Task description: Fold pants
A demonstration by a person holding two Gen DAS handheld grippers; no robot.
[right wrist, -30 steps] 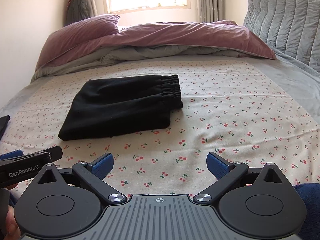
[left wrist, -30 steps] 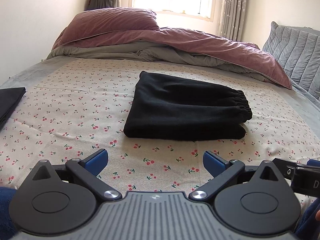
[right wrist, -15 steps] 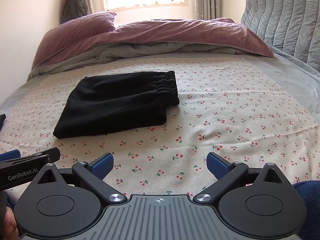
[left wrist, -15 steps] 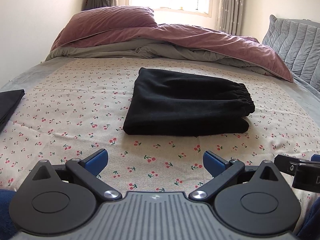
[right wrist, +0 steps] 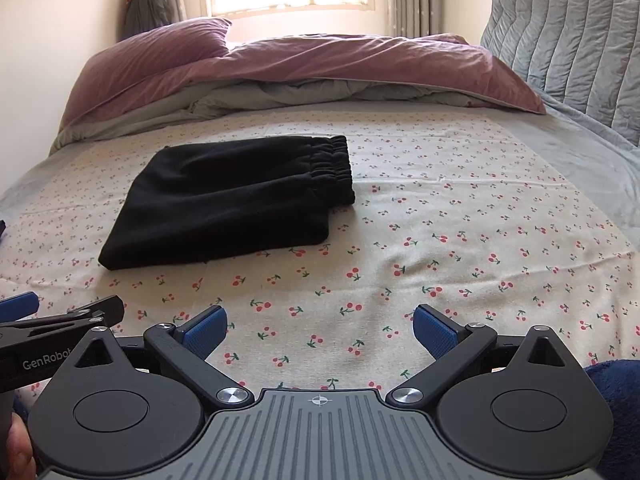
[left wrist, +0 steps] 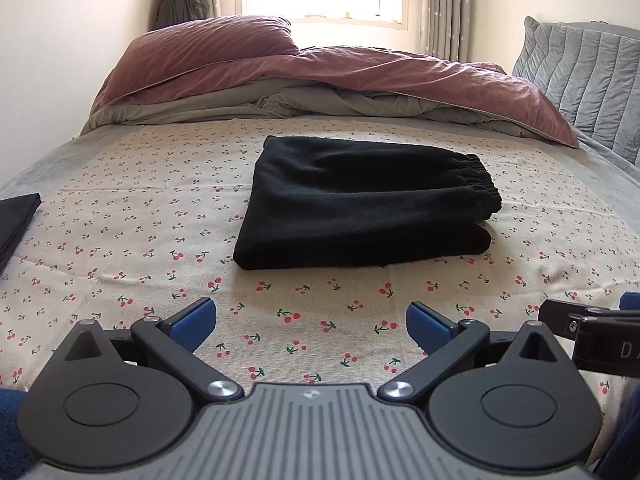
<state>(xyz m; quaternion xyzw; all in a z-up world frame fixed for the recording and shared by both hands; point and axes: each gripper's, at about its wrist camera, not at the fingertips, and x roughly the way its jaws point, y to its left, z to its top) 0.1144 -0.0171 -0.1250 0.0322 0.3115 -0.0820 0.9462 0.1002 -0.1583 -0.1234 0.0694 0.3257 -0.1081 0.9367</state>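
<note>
Black pants (left wrist: 360,208) lie folded into a flat rectangle on the cherry-print sheet (left wrist: 120,240), elastic waistband at the right end. They also show in the right wrist view (right wrist: 232,200), left of centre. My left gripper (left wrist: 312,322) is open and empty, held back from the near edge of the pants. My right gripper (right wrist: 320,326) is open and empty, nearer than the pants and to their right. Each gripper's side shows in the other's view, the right one (left wrist: 592,332) and the left one (right wrist: 56,320).
A mauve duvet (left wrist: 360,72) and pillow (left wrist: 200,48) are bunched at the far end of the bed. A grey quilted cushion (right wrist: 568,48) stands at the right. Another dark folded cloth (left wrist: 16,220) lies at the left edge.
Both grippers have pulled back and risen a little from the pants, so they sit farther off in both views. The pants have not moved. Both grippers stay open.
</note>
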